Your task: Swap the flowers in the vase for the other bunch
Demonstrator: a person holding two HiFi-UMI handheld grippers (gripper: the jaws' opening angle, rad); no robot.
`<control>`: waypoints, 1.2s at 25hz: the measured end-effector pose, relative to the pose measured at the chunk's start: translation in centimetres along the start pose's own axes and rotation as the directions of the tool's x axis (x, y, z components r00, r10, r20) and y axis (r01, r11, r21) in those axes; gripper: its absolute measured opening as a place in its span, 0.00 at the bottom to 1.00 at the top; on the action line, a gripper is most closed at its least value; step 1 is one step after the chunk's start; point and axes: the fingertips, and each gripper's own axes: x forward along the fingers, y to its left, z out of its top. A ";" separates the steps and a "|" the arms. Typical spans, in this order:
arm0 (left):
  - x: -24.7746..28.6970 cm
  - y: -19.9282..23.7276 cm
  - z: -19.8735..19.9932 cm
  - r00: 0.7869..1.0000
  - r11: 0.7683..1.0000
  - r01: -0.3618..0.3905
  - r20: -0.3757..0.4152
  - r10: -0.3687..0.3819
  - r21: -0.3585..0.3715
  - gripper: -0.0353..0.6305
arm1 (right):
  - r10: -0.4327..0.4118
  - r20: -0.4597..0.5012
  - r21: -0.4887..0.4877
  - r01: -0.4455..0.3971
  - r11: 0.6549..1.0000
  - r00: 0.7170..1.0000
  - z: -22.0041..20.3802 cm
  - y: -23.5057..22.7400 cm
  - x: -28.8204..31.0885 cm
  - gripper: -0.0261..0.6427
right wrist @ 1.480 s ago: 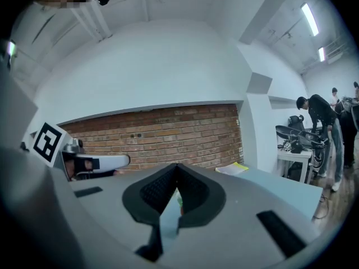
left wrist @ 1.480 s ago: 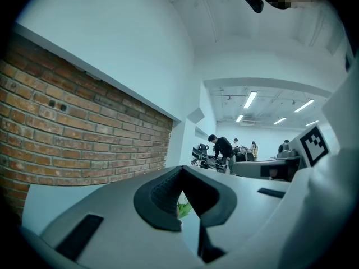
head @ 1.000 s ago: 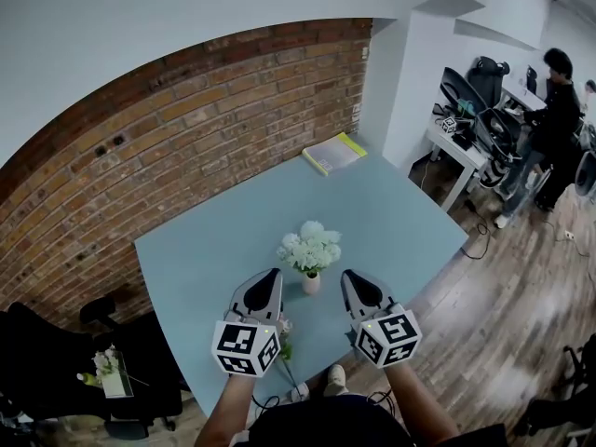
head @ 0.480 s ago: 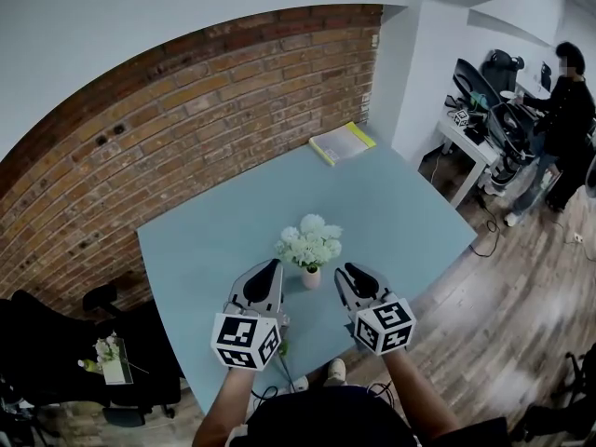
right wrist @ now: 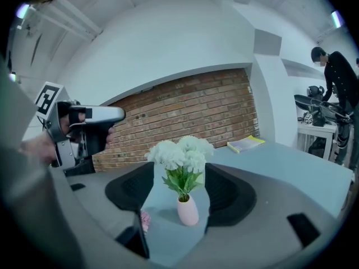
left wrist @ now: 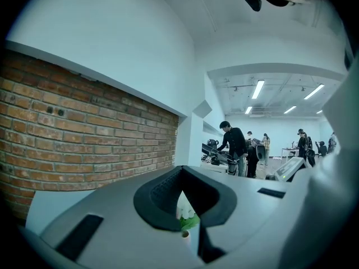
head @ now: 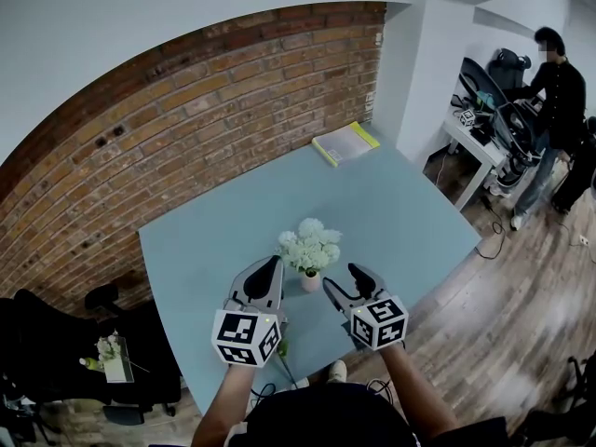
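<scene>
White flowers (head: 309,244) stand in a small pink vase (head: 310,283) on the light blue table (head: 400,212). In the right gripper view the vase (right wrist: 187,210) stands upright just beyond the jaws. My right gripper (head: 346,283) is right of the vase and its jaws are opening, with nothing between the pads. My left gripper (head: 271,268) is left of the vase, shut and empty. A pink bloom (right wrist: 145,220) of the other bunch lies on the table near the vase. Its green stem (head: 282,348) shows under the left gripper.
A yellow-green book (head: 345,142) lies at the table's far corner by the brick wall (head: 186,128). A black chair (head: 56,352) holding a small flower box stands at the left. A person (head: 554,91) stands at desks at the far right.
The right gripper has sunk toward the table and its jaws have parted from shut. The left gripper has hardly shifted.
</scene>
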 end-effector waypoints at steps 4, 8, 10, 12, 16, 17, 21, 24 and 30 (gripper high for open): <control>0.6 0.0 -0.1 1.000 1.000 -0.010 -0.008 0.010 0.010 0.05 | 0.007 -0.036 0.009 -0.006 1.000 0.999 -1.4 -0.8 0.9 0.47; 1.1 0.5 0.1 1.000 1.000 -0.024 -0.011 0.024 0.012 0.05 | 0.024 -0.066 0.003 -0.024 1.000 0.998 -2.4 -1.1 2.1 0.52; 1.3 0.7 0.1 0.999 0.999 -0.030 -0.013 0.030 0.014 0.05 | 0.034 -0.083 -0.007 -0.034 0.999 0.996 -2.9 -1.0 2.8 0.62; 1.5 0.9 0.0 0.999 0.999 -0.036 -0.016 0.036 0.014 0.05 | 0.034 -0.096 -0.010 -0.035 0.999 0.995 -3.4 -1.0 3.4 0.68; 1.8 1.4 -0.3 0.998 0.999 -0.050 -0.029 0.050 0.014 0.05 | 0.027 -0.113 0.002 -0.027 1.000 0.993 -4.1 -1.4 4.4 0.74; 1.8 1.4 -0.4 0.998 0.999 -0.052 -0.031 0.053 0.013 0.05 | 0.026 -0.116 0.005 -0.026 1.000 0.993 -4.3 -1.5 4.6 0.77; 2.1 1.5 -0.7 0.998 0.998 -0.060 -0.035 0.061 0.015 0.05 | 0.025 -0.126 0.015 -0.023 1.000 0.992 -5.0 -2.1 5.2 0.85; 2.3 1.7 -0.7 0.997 0.998 -0.067 -0.038 0.067 0.015 0.05 | 0.028 -0.135 0.014 -0.027 1.000 0.990 -5.3 -2.3 5.6 0.87; 2.4 2.2 -1.0 0.995 0.996 -0.084 -0.049 0.085 0.015 0.05 | 0.055 -0.142 0.004 -0.055 0.998 0.988 -5.6 -2.0 6.4 0.87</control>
